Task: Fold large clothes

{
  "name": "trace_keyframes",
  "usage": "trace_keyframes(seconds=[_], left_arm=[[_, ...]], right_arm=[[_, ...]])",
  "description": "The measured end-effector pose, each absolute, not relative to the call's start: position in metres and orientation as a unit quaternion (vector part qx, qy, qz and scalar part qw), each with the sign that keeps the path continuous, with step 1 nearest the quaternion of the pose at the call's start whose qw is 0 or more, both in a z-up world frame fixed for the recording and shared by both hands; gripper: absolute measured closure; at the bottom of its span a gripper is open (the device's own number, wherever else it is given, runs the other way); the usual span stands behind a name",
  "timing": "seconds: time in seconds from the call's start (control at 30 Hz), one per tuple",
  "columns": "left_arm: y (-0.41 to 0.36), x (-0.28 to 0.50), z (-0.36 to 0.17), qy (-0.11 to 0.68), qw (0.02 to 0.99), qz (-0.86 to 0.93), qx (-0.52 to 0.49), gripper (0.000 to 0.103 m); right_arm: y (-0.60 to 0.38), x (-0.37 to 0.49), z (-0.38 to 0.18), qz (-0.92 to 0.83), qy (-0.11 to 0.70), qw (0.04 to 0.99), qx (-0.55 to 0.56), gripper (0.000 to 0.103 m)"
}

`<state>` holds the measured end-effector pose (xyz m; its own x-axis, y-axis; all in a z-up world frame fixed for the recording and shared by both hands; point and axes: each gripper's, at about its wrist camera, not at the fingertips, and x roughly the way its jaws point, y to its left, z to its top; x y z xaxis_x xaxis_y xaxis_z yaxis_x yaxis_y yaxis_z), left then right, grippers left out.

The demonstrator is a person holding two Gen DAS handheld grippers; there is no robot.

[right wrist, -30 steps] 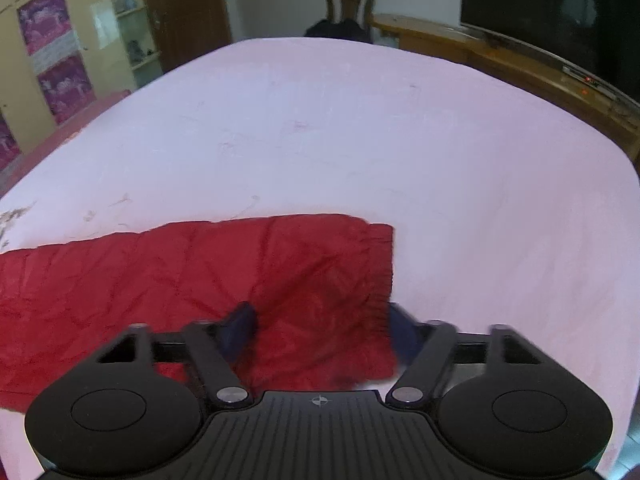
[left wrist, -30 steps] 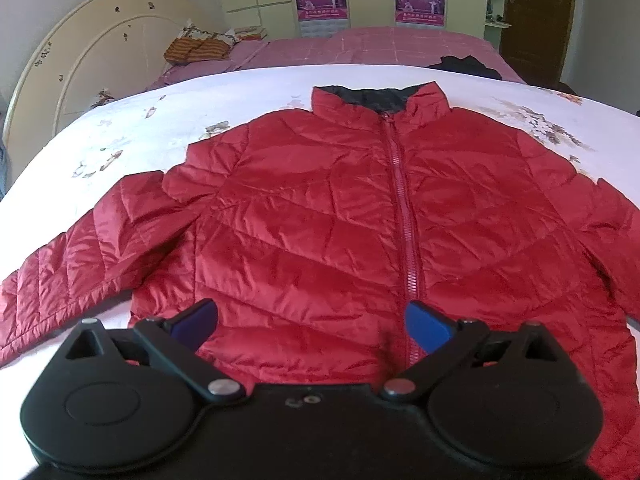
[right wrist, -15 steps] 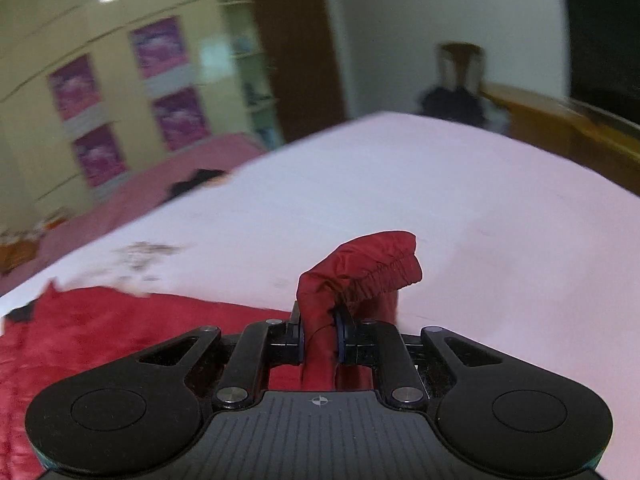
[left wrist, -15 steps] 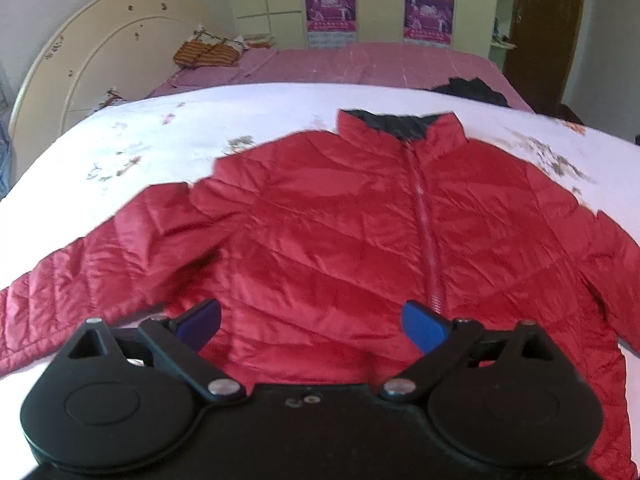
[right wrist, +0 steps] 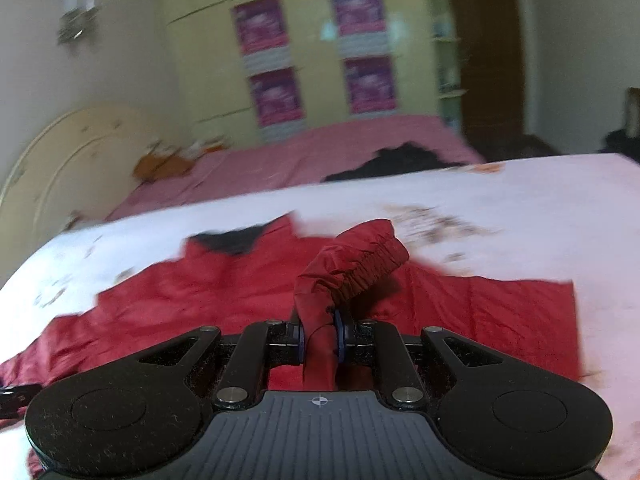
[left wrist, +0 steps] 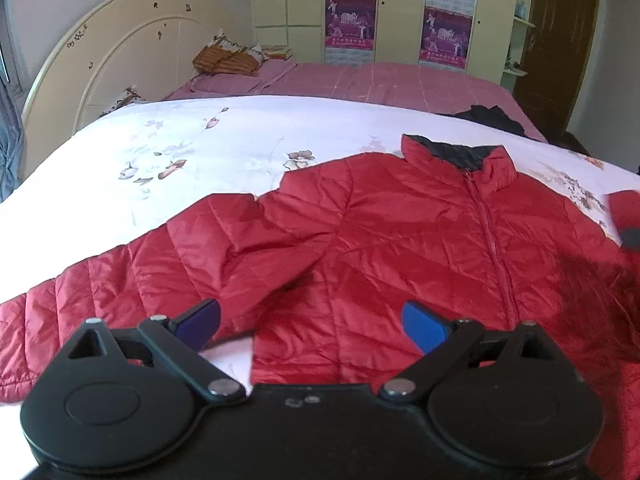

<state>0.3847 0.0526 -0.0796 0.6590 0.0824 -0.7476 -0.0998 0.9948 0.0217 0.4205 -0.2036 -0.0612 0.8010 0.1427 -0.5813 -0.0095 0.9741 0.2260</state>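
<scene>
Right gripper [right wrist: 320,338] is pinching the sleeve cuff [right wrist: 360,268], which a second ago lay flat on the white bedspread [right wrist: 520,200]; now it's raised and carried in over the red jacket [left wrist: 420,248], so the first sleeve fold is under way. Left gripper [left wrist: 312,320], jaws spread and holding nothing, has drifted toward the other sleeve [left wrist: 120,280]. Beyond, the pink bed [left wrist: 380,80] and wardrobe [left wrist: 400,12].

A home bedroom is shown by a cream arched wooden headboard [left wrist: 120,60], a pink checked bedspread [left wrist: 380,84] and pale yellow wardrobe doors [left wrist: 400,12].
</scene>
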Motion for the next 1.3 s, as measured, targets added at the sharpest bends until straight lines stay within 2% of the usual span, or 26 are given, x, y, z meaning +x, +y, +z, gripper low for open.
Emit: trace_keyframes(seconds=[0.37,0.4,0.43,0.5,0.8,0.83,0.9,0.97,1.0,1.07,1.1,1.17,1.3], left_arm=[[0.068,0.394,-0.081,0.415,0.909,0.019,-0.023,0.005],[0.067,0.395,-0.081,0.418,0.908,0.015,-0.023,0.005],[0.065,0.396,-0.082,0.422,0.906,0.012,-0.022,0.005],[0.06,0.4,-0.084,0.432,0.901,0.007,-0.022,0.003],[0.019,0.415,-0.106,0.456,0.888,-0.05,-0.019,0.004],[0.015,0.418,-0.11,0.458,0.886,-0.062,-0.026,0.01],[0.006,0.425,-0.12,0.465,0.88,-0.087,-0.043,0.029],[-0.001,0.434,-0.131,0.482,0.869,-0.095,-0.056,0.054],[-0.003,0.438,-0.136,0.486,0.866,-0.094,-0.061,0.059],[-0.003,0.441,-0.142,0.483,0.868,-0.092,-0.07,0.079],[-0.003,0.442,-0.143,0.479,0.87,-0.093,-0.074,0.086],[-0.004,0.443,-0.142,0.472,0.874,-0.088,-0.076,0.091],[-0.001,0.444,-0.125,0.435,0.893,-0.08,-0.085,0.094]], right_arm=[[-0.13,0.461,-0.106,0.121,0.388,0.905,0.13,0.089],[-0.126,0.463,-0.108,0.127,0.392,0.902,0.132,0.083],[-0.124,0.462,-0.108,0.131,0.394,0.899,0.135,0.051],[-0.123,0.457,-0.103,0.131,0.381,0.904,0.142,0.011],[-0.168,0.428,-0.075,0.079,0.339,0.928,0.131,0.011],[-0.176,0.423,-0.073,0.07,0.335,0.931,0.128,0.011],[-0.19,0.413,-0.07,0.051,0.33,0.935,0.124,0.011],[-0.202,0.403,-0.069,0.034,0.326,0.937,0.116,0.011],[-0.207,0.399,-0.07,0.025,0.325,0.939,0.111,0.011],[-0.217,0.391,-0.071,0.008,0.321,0.941,0.102,0.011],[-0.222,0.389,-0.072,0.001,0.321,0.942,0.099,0.011],[-0.232,0.385,-0.074,-0.015,0.319,0.943,0.098,0.011],[-0.249,0.384,-0.077,-0.041,0.313,0.943,0.104,0.011]])
